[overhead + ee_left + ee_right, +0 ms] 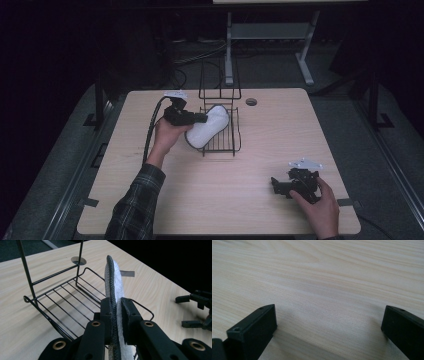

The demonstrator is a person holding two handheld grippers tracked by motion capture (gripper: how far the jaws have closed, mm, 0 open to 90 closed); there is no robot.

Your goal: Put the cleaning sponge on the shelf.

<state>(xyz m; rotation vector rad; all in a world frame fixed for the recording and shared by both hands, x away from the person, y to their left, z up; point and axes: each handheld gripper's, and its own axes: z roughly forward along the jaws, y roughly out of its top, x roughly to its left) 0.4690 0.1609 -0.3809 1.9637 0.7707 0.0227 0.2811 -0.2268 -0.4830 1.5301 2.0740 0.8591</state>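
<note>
A white oval pad with a dark corded rim [209, 126] stands on edge over the black wire rack [220, 151] at the table's middle back. My left gripper [202, 118] is shut on the pad's rim from the left. In the left gripper view both jaws pinch the pad [115, 275], which rises upright above the rack's wire floor [53, 275]. My right gripper [278, 187] rests near the front right of the table, open, with a hand behind it. Between its jaws in the right gripper view [328, 320] there is bare wood. It also appears far off as the right gripper [195, 311].
The rack has a tall wire back frame [220, 80] on its far side. A round cable hole [251, 102] lies just right of it, and a strip of grey tape [127, 273] is stuck to the light wooden table [280, 135]. Table legs and cables stand on the floor beyond.
</note>
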